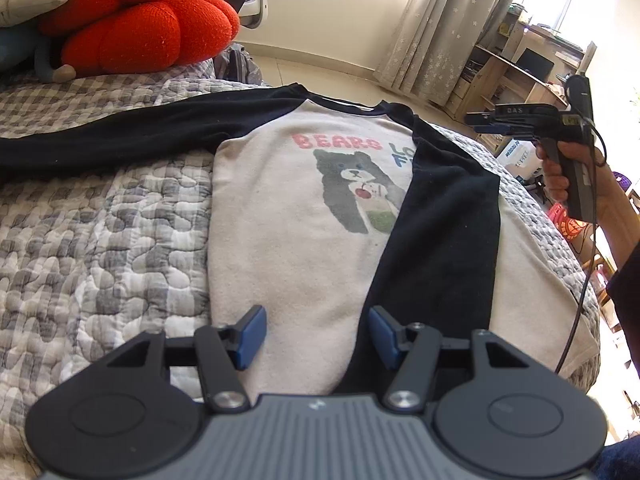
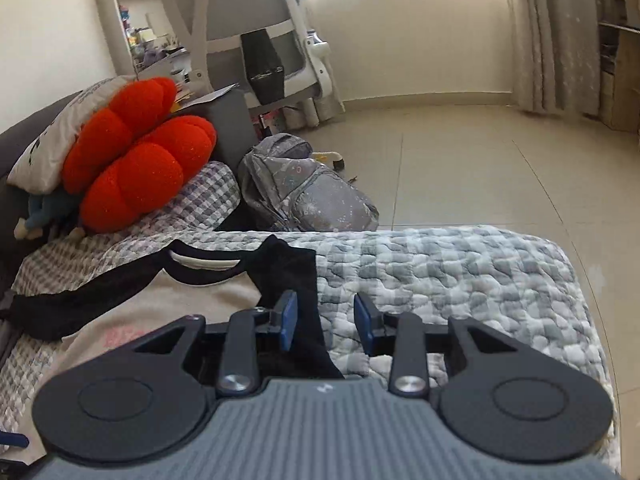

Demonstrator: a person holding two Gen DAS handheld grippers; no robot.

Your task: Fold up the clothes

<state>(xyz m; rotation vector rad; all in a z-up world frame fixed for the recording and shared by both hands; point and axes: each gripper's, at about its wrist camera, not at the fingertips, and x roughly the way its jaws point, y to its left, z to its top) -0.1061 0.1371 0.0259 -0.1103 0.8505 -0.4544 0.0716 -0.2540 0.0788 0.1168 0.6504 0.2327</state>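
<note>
A cream shirt with a bear print and black sleeves lies flat on the quilted bed cover. One black sleeve is folded down over the body; the other stretches out to the left. My left gripper hovers open over the shirt's near hem with nothing between its pads. My right gripper is open and empty, raised above the shirt's black shoulder and the quilt. In the left wrist view the right gripper hangs in the air to the shirt's right, held by a hand.
A red cushion and a pale pillow sit at the head of the bed. On the floor beyond the bed edge lies a grey backpack, with an office chair behind it. A wooden desk stands by the curtains.
</note>
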